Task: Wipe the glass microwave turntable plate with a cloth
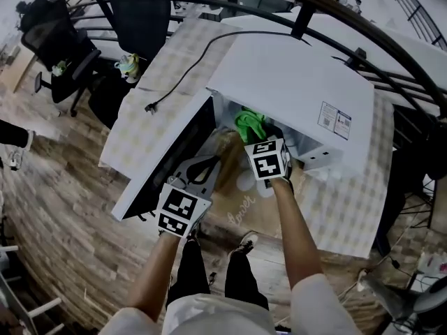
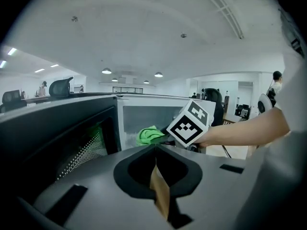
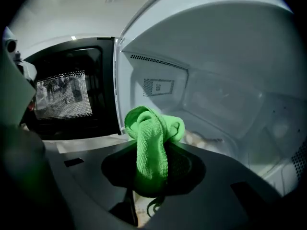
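Note:
A white microwave (image 1: pixel 293 82) stands on a checked table with its door (image 1: pixel 167 166) swung open to the left. My right gripper (image 1: pixel 257 139) is shut on a bunched green cloth (image 1: pixel 249 124) and holds it at the mouth of the cavity. In the right gripper view the cloth (image 3: pixel 148 123) sticks up out of the jaws, with the white cavity wall (image 3: pixel 225 95) behind it. A pale speckled patch (image 3: pixel 201 139) low in the cavity may be the glass plate; I cannot tell. My left gripper (image 1: pixel 202 165) hangs shut beside the door, holding nothing I can make out.
A black power cord with its plug (image 1: pixel 150 107) lies across the checked tablecloth (image 1: pixel 160 68). Black office chairs (image 1: pixel 63 40) stand at the far left. A tan floor mat (image 1: pixel 244 201) and the person's shoes (image 1: pixel 244 241) are below the microwave's front.

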Action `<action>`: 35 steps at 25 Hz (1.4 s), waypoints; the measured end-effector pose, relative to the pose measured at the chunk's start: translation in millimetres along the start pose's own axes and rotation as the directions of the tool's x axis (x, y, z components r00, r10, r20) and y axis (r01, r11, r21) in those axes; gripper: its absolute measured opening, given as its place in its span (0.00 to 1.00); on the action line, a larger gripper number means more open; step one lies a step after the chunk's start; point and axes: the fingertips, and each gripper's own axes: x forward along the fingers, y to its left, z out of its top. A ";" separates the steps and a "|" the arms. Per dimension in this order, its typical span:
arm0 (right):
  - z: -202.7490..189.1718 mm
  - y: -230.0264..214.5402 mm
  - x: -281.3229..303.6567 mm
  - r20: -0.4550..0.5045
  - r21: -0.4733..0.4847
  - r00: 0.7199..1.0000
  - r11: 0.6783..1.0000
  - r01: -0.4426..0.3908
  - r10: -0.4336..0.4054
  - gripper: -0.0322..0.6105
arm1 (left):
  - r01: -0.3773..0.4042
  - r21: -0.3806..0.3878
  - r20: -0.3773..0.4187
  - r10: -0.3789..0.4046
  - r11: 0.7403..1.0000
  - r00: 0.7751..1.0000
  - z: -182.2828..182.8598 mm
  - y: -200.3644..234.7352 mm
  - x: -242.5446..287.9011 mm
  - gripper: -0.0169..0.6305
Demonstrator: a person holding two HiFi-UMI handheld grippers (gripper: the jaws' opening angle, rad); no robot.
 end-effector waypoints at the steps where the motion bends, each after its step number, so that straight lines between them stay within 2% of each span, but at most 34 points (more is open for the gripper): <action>1: -5.0 -4.6 -3.6 -0.003 -0.001 1.000 1.000 0.013 -0.013 0.24 | 0.003 -0.004 -0.002 -0.003 1.000 1.000 -2.0 -1.5 1.7 0.05; 10: -52.9 -62.0 -44.8 -0.068 0.069 0.983 0.982 0.176 -0.171 0.25 | 0.050 0.008 -0.008 -0.050 0.999 0.999 -6.3 -22.7 7.3 0.05; 13: -56.3 -65.1 -51.2 -0.091 0.087 0.977 0.976 0.199 -0.191 0.25 | 0.058 0.012 -0.003 -0.058 0.998 0.998 -6.5 -25.4 5.5 0.05; 18: -29.4 -47.6 -48.5 -0.032 0.093 0.988 0.984 0.153 -0.151 0.25 | 0.065 0.021 0.010 -0.065 0.998 0.998 1.5 -20.8 -4.4 0.05; 22: 6.2 -16.1 -24.0 0.018 0.069 0.997 0.995 0.069 -0.070 0.25 | 0.068 0.015 0.004 -0.068 0.998 0.998 1.8 -16.4 -12.7 0.05; 25: 22.1 6.6 1.6 0.015 0.058 1.000 0.998 0.025 -0.026 0.25 | 0.051 0.004 -0.010 -0.051 0.999 0.999 -5.3 -6.6 -16.3 0.05; 29: 25.6 20.4 22.7 0.004 0.019 1.000 1.000 0.018 -0.018 0.25 | 0.035 -0.013 -0.005 -0.035 0.999 0.999 -9.3 2.0 -17.2 0.05; 35: 3.7 18.3 15.8 -0.018 -0.006 0.999 0.999 0.041 -0.041 0.25 | 0.037 -0.010 -0.006 -0.037 0.999 0.999 -14.8 0.8 -12.5 0.05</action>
